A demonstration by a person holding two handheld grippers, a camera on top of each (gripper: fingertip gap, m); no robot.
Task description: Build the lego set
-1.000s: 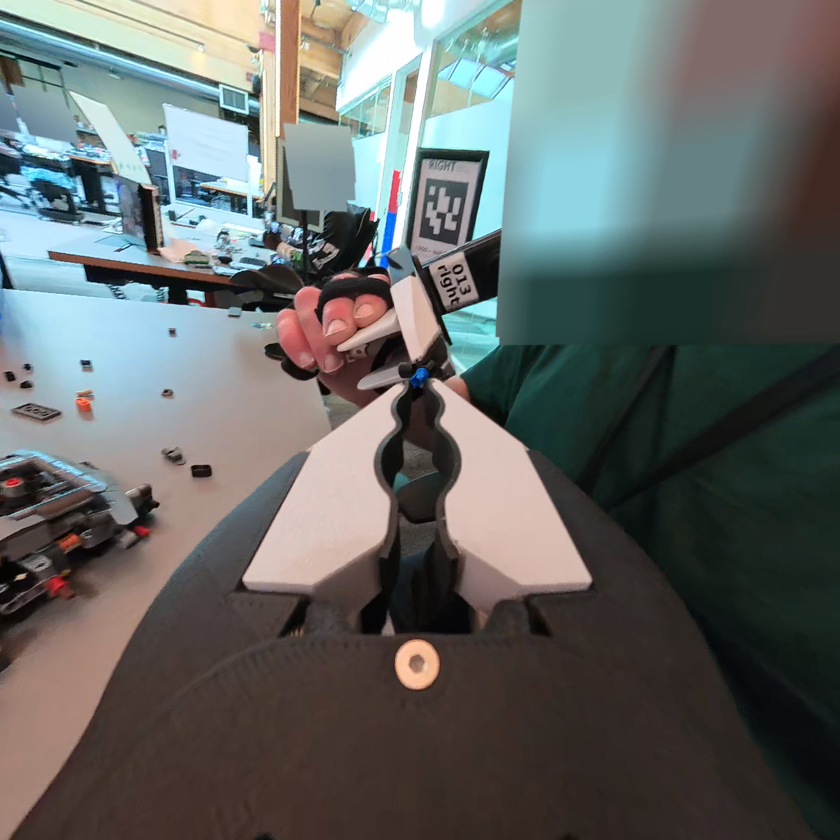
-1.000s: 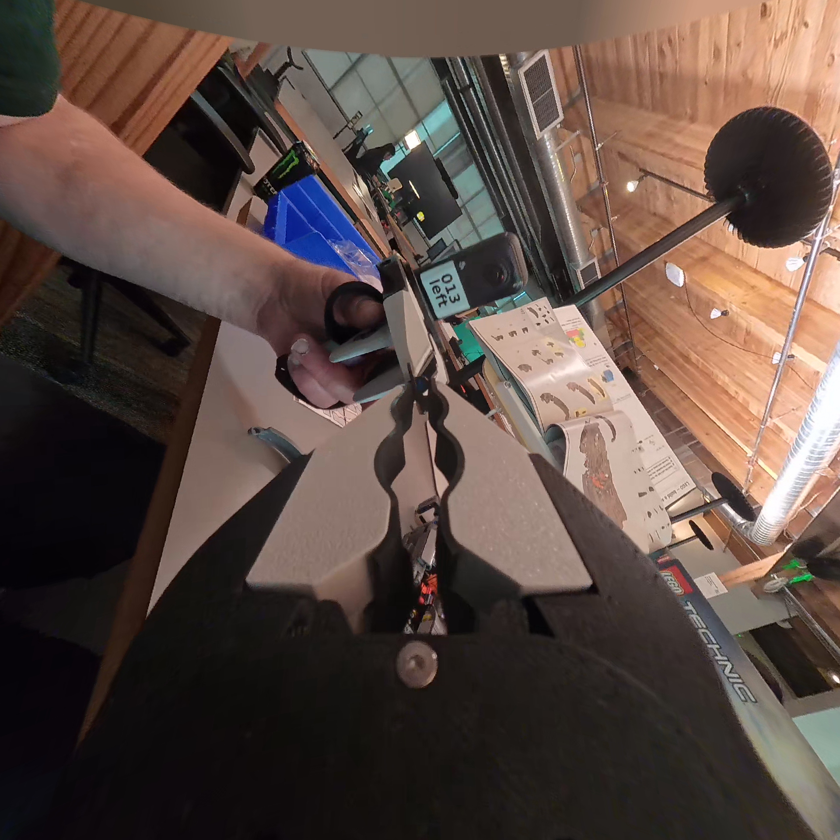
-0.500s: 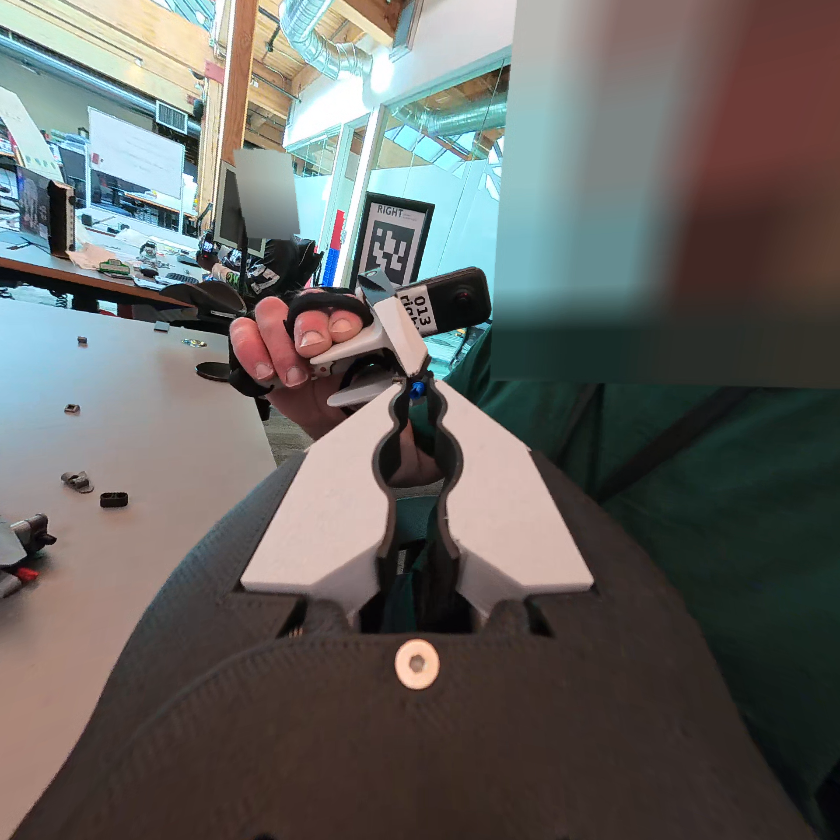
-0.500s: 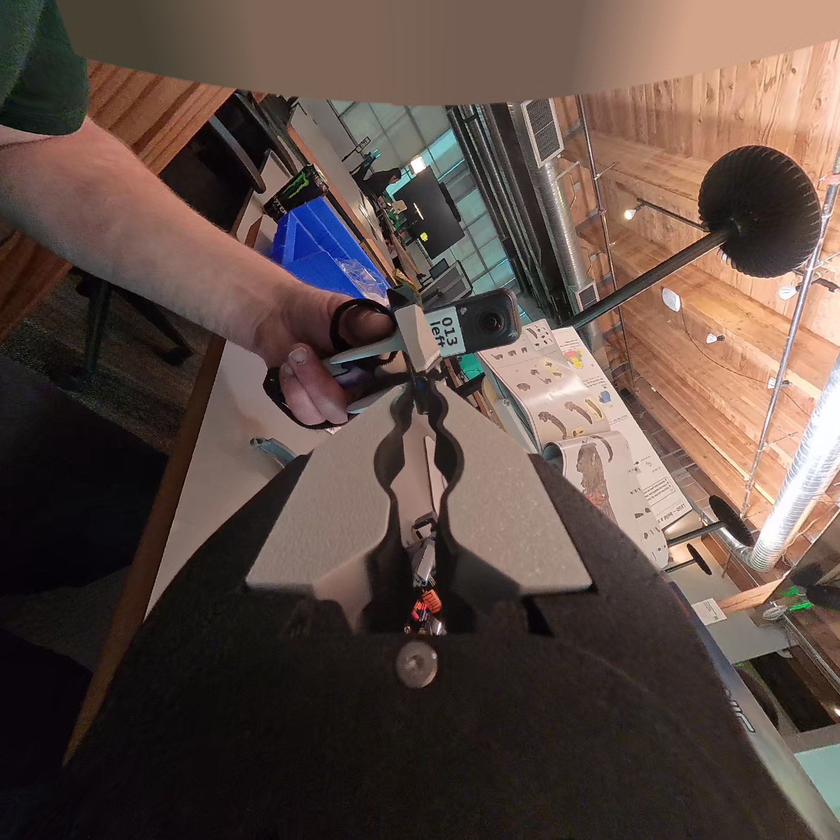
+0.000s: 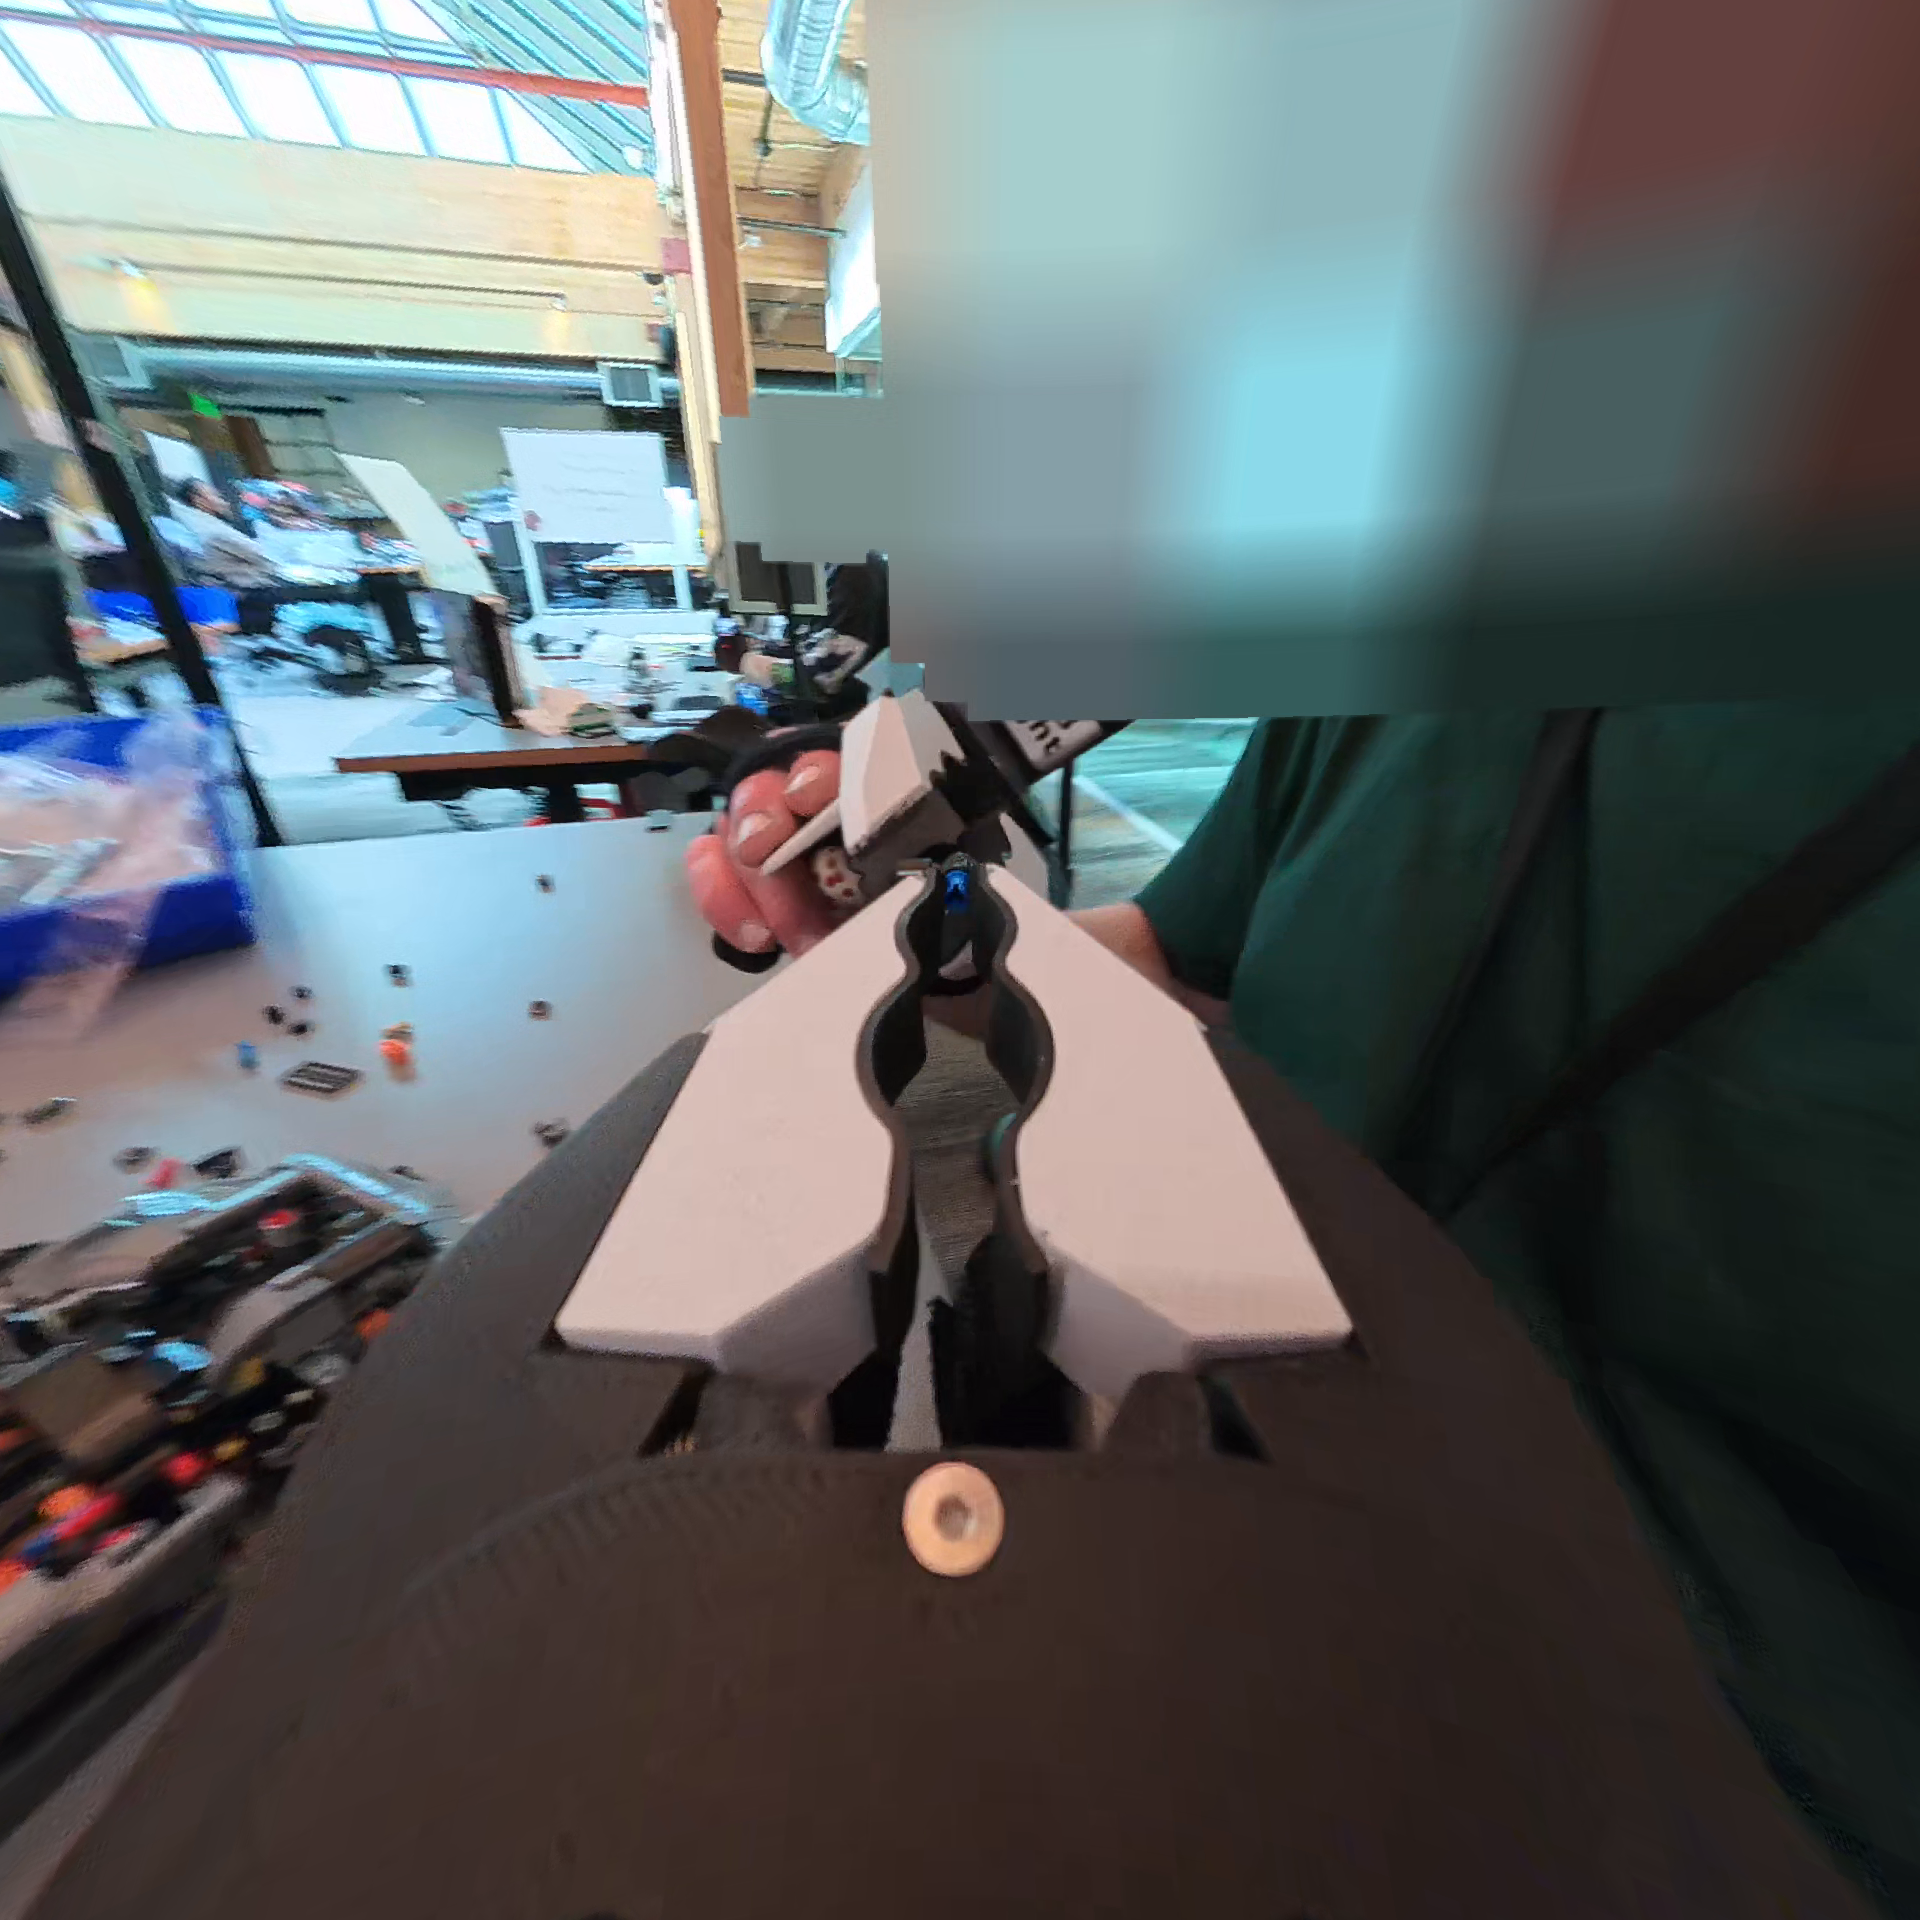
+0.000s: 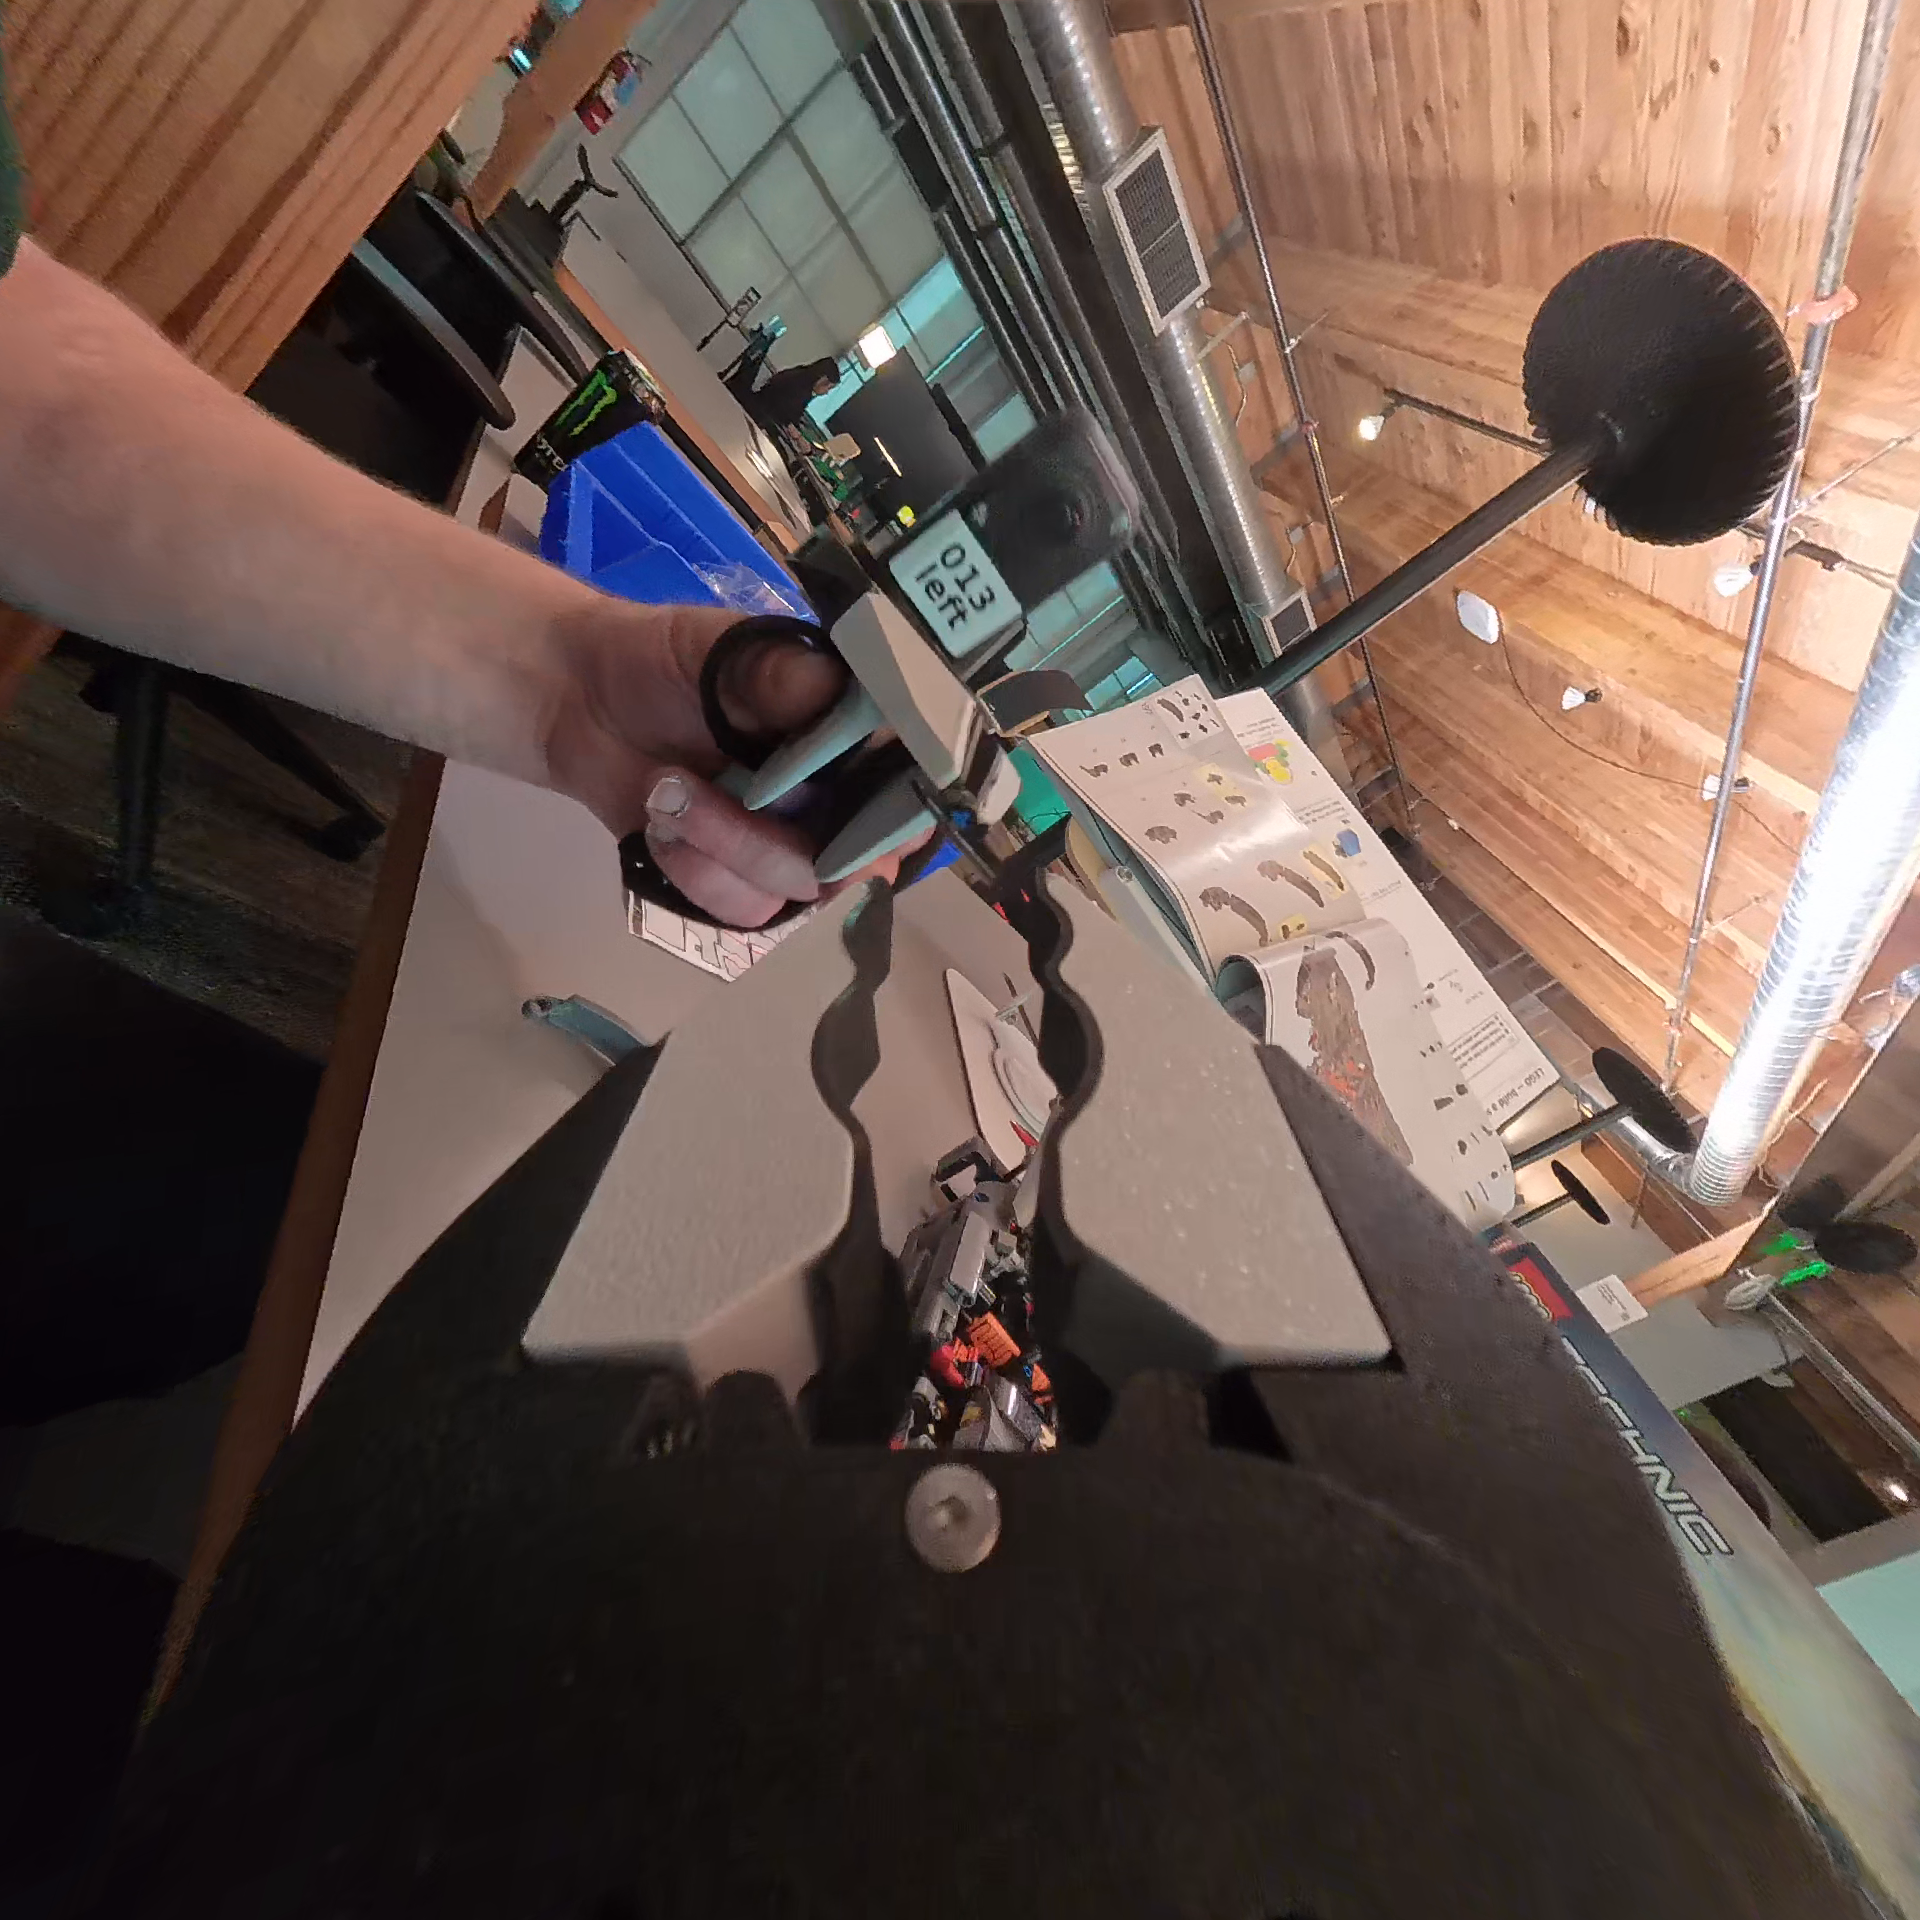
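My left gripper (image 5: pixel 954 896) is shut on a small blue lego pin (image 5: pixel 954 888), held in the air in front of the person's green shirt. In the right wrist view the left gripper (image 6: pixel 961 826) shows just beyond my fingertips with the blue pin (image 6: pixel 961 819) at its tip. My right gripper (image 6: pixel 954 891) is open and empty, with its jaws well apart. It faces the left gripper's tip in the left wrist view (image 5: pixel 914 831). The partly built grey lego model (image 5: pixel 187 1309) lies on the table, also seen between the right fingers (image 6: pixel 966 1257).
Loose small lego pieces (image 5: pixel 312 1075) are scattered on the white table (image 5: pixel 499 935). A blue bin (image 5: pixel 104 894) stands at the far left. An open instruction booklet (image 6: pixel 1278 883) and the lego box (image 6: pixel 1621 1392) lie beyond the model. Left and right tips are no more than a few centimetres apart.
My right gripper has opened and let go of the blue pin; the left gripper keeps hold of it. The left view has swung back over the table and the model.
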